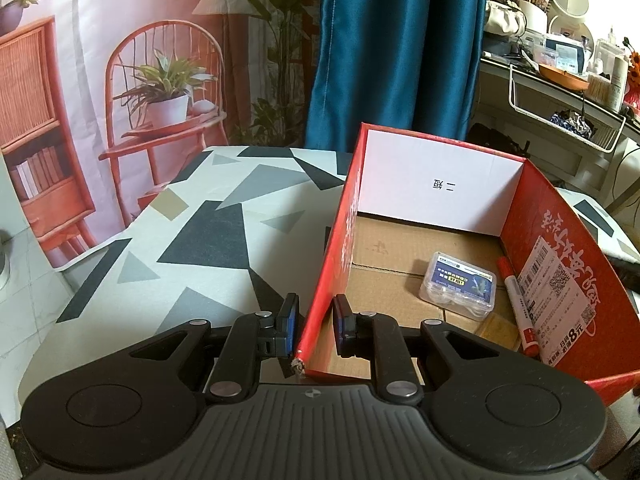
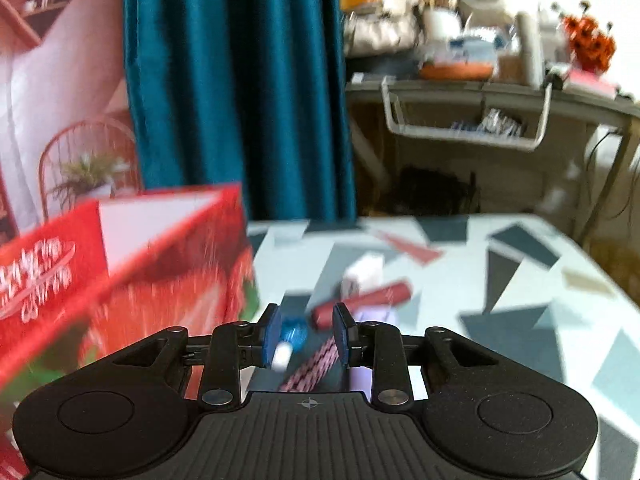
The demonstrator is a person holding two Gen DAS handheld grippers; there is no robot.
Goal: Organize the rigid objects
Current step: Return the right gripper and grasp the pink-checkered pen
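on the left we see our patterned tablecloth (image 1: 192,240) with its grey and black shapes, bare on this side. just right of it our left gripper (image 1: 314,326) has its jaws nearly together around the near left wall of the red cardboard box (image 1: 340,236), one pad on the outside and one inside, pinching that wall. inside the box, on the brown floor, a small clear plastic case (image 1: 458,286) lies toward the right, and a red marker (image 1: 516,306) lies just beside it along the right wall, with a yellowish flat thing under its near end that we cannot make out.

in the right wrist view, blurred, the box sits at the left. our right gripper (image 2: 306,334) hangs above the cloth with its jaws apart and pressing on nothing; a blue and white thing (image 2: 290,342) shows between them, by the left pad. beyond the fingers lie a red cylinder (image 2: 362,304) and a white item (image 2: 362,272), well outside the box
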